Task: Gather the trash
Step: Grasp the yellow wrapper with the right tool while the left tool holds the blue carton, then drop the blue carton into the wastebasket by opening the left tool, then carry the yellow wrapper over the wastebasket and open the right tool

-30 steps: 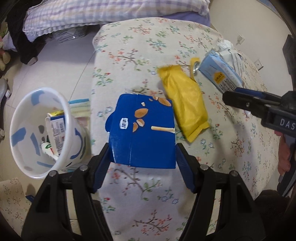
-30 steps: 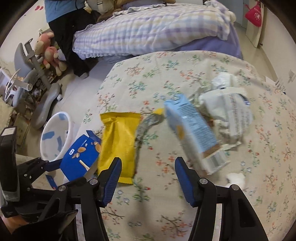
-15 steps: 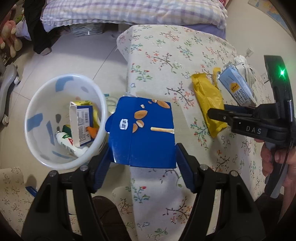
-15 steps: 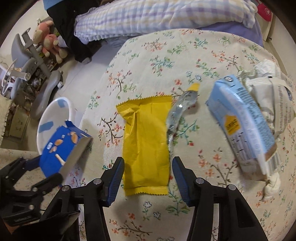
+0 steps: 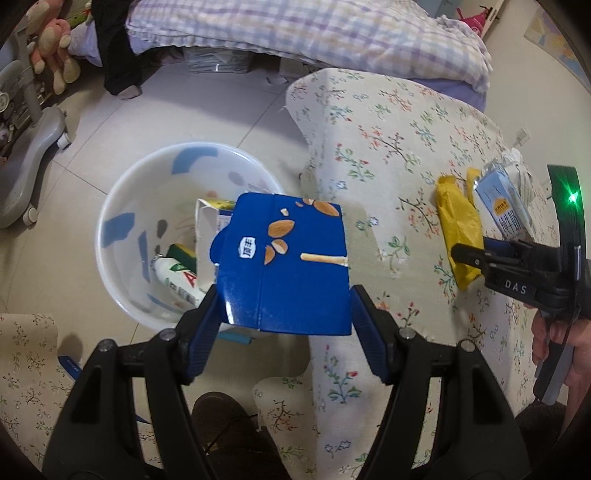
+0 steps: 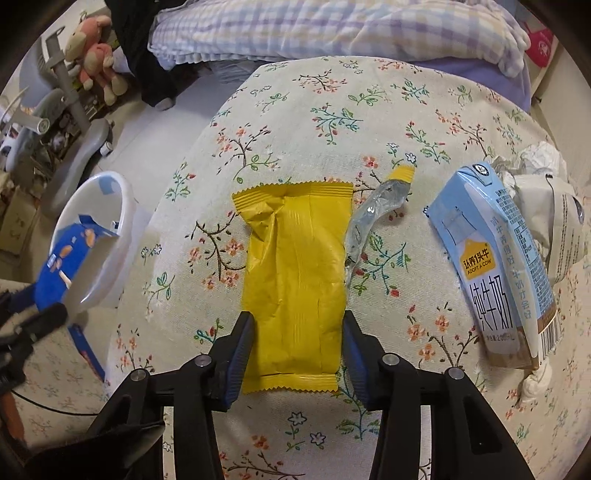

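Observation:
My left gripper [image 5: 284, 314] is shut on a flattened blue snack box [image 5: 284, 258] and holds it in the air beside the table edge, partly over the white bin [image 5: 122, 192], which has cartons and a tube in it. My right gripper [image 6: 297, 354] is open, its fingers on either side of the near end of a yellow wrapper [image 6: 295, 280] lying flat on the floral tablecloth [image 6: 314, 110]. The right gripper [image 5: 476, 256] and yellow wrapper [image 5: 458, 229] also show in the left wrist view. The blue box [image 6: 68, 254] and bin [image 6: 103, 236] show at left in the right wrist view.
A clear crumpled wrapper [image 6: 373, 218], a light blue milk carton [image 6: 495, 266] and crumpled white paper [image 6: 546, 192] lie right of the yellow wrapper. A bed [image 5: 295, 33] stands behind the table. A grey chair base [image 5: 33, 147] stands on the floor at left.
My left gripper has carried the blue box left, off the table toward the bin. My right gripper has moved forward and down until its fingers straddle the yellow wrapper.

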A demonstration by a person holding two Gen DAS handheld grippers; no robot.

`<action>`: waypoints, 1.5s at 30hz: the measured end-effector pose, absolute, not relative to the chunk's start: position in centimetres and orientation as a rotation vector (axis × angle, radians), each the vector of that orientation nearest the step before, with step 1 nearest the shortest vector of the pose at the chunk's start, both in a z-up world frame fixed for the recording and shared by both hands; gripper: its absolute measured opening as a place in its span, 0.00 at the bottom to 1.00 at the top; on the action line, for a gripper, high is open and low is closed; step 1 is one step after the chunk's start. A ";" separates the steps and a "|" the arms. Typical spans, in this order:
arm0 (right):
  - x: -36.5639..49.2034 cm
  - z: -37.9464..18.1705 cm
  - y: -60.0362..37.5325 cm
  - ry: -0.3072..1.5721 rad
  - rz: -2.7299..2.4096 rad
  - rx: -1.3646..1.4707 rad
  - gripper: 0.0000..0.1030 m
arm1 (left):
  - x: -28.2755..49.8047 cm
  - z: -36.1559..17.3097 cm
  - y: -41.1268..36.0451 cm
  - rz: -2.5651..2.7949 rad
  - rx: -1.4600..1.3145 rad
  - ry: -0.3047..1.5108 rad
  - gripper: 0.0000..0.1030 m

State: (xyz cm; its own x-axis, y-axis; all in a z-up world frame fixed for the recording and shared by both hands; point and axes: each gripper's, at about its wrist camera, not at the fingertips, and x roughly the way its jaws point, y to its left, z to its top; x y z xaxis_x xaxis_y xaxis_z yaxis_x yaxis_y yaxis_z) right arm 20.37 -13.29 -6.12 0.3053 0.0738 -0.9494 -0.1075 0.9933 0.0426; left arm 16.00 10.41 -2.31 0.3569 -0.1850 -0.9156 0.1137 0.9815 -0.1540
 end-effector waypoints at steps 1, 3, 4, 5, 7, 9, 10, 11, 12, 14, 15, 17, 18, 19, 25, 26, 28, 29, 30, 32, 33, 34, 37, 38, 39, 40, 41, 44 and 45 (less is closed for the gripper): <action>20.4 -6.1 -13.2 1.253 0.115 -0.036 0.37 | 16.1 -2.3 10.7 -0.184 -0.071 1.185 0.67; 20.3 -6.0 -13.0 1.249 0.110 -0.046 0.30 | 16.1 -2.2 11.2 -0.165 -0.069 1.173 0.67; 20.3 -5.9 -12.9 1.246 0.112 -0.048 0.27 | 16.1 -2.2 11.4 -0.156 -0.068 1.167 0.67; 20.4 -5.9 -13.0 1.246 0.114 -0.049 0.26 | 16.2 -2.2 11.6 -0.146 -0.069 1.161 0.67; 20.4 -5.8 -12.9 1.243 0.123 -0.055 0.22 | 16.3 -2.2 12.1 -0.126 -0.075 1.150 0.67; 20.4 -5.6 -12.7 1.233 0.129 -0.062 0.19 | 16.4 -2.1 12.6 -0.108 -0.079 1.139 0.67; 20.4 -5.4 -12.6 1.229 0.133 -0.059 0.18 | 16.5 -2.2 12.9 -0.092 -0.080 1.131 0.67; 20.3 -5.1 -12.6 1.225 0.140 -0.050 0.18 | 16.6 -2.2 13.3 -0.082 -0.082 1.125 0.67; 20.4 -5.0 -12.4 1.221 0.148 -0.044 0.18 | 16.7 -2.2 13.6 -0.073 -0.085 1.120 0.67; 20.4 -4.5 -12.3 1.209 0.163 -0.036 0.17 | 16.8 -2.4 14.0 -0.054 -0.091 1.111 0.67; 20.4 -4.3 -12.1 1.203 0.170 -0.035 0.17 | 16.8 -2.5 14.4 -0.042 -0.095 1.105 0.67; 20.4 -3.9 -11.7 1.191 0.182 -0.031 0.17 | 16.9 -2.6 14.9 -0.028 -0.098 1.095 0.67; 20.4 -3.7 -11.5 1.187 0.188 -0.027 0.17 | 16.9 -2.6 15.3 -0.023 -0.102 1.089 0.67; 20.5 -3.5 -11.2 1.183 0.193 -0.024 0.17 | 16.9 -2.7 15.5 -0.021 -0.104 1.086 0.67; 20.8 -3.0 -9.5 1.168 0.222 -0.019 0.17 | 17.1 -3.4 16.2 0.000 -0.099 1.106 0.71; 20.9 -3.0 -9.2 1.167 0.225 -0.020 0.17 | 17.2 -3.5 16.3 0.003 -0.099 1.115 0.73; 21.0 -2.9 -8.5 1.164 0.235 -0.022 0.17 | 17.0 -3.5 16.4 0.026 -0.092 1.117 0.80; 21.0 -2.9 -8.1 1.163 0.241 -0.022 0.17 | 16.9 -3.5 16.5 0.032 -0.085 1.116 0.80; 21.0 -2.9 -7.7 1.162 0.248 -0.022 0.17 | 16.8 -3.4 16.6 0.037 -0.078 1.114 0.81; 21.0 -2.7 -6.8 1.158 0.263 -0.026 0.17 | 16.6 -3.4 16.7 0.049 -0.065 1.109 0.83; 21.0 -2.6 -6.2 1.155 0.277 -0.029 0.17 | 16.4 -3.3 16.9 0.057 -0.059 1.105 0.84; 21.1 -2.6 -5.7 1.154 0.286 -0.031 0.17 | 16.3 -3.4 17.0 0.061 -0.059 1.104 0.86; 21.4 -2.7 -3.8 1.158 0.330 -0.044 0.17 | 15.9 -3.7 17.6 0.069 -0.056 1.112 0.86; 21.6 -2.8 -3.2 1.162 0.340 -0.048 0.17 | 15.8 -3.8 17.9 0.072 -0.050 1.117 0.87; 21.8 -2.9 -2.3 1.167 0.355 -0.053 0.17 | 15.6 -4.0 18.1 0.079 -0.044 1.122 0.88; 21.9 -3.1 -1.7 1.170 0.365 -0.055 0.17 | 15.5 -4.2 18.3 0.086 -0.038 1.128 0.88; 22.2 -3.3 -0.8 1.174 0.378 -0.058 0.17 | 15.3 -4.5 18.6 0.097 -0.032 1.136 0.88; 22.7 -3.7 1.4 1.182 0.400 -0.067 0.17 | 14.8 -4.8 19.6 0.120 -0.028 1.146 0.89; 22.8 -3.9 1.9 1.184 0.404 -0.070 0.17 | 14.6 -4.8 20.1 0.129 -0.030 1.146 0.89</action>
State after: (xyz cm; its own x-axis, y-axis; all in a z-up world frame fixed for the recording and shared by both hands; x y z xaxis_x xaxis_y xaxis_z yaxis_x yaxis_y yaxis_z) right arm 22.85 1.89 -3.91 0.3150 0.2699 -0.9099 -0.3428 0.9263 0.1561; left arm 14.57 20.09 -4.80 0.4058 0.0866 -0.9098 -0.1176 0.9922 0.0420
